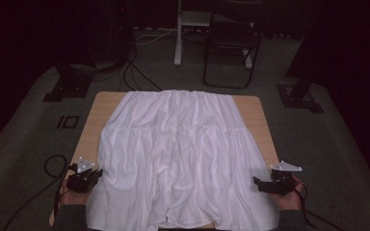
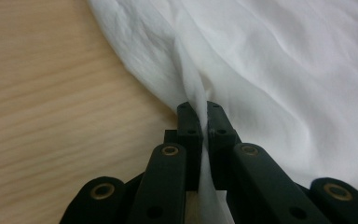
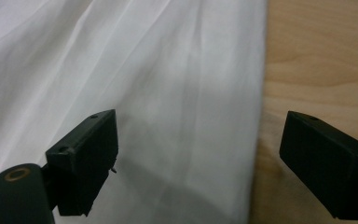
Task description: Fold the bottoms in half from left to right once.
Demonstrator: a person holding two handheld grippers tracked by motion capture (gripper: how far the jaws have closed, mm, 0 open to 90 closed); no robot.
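Observation:
A white garment [image 1: 180, 154] lies spread over most of the wooden table [image 1: 107, 103]. My left gripper [image 1: 96, 175] sits at the cloth's near left edge. In the left gripper view its jaws are shut on a pinched ridge of the white garment [image 2: 270, 60], with the gripper [image 2: 203, 108] tips pressed together on the fabric. My right gripper [image 1: 257, 182] is at the near right edge. In the right gripper view it [image 3: 200, 135] stands open above the garment's side edge [image 3: 168, 93], one jaw over cloth, the other over bare wood.
Bare table wood [image 2: 51, 93] shows left of the cloth, and a narrow strip of the table [image 3: 317, 56] runs along its right. Beyond the table, a dark folding chair [image 1: 231, 41] and stand bases [image 1: 70, 84] rest on grey carpet. Cables trail on the floor [image 1: 53, 166].

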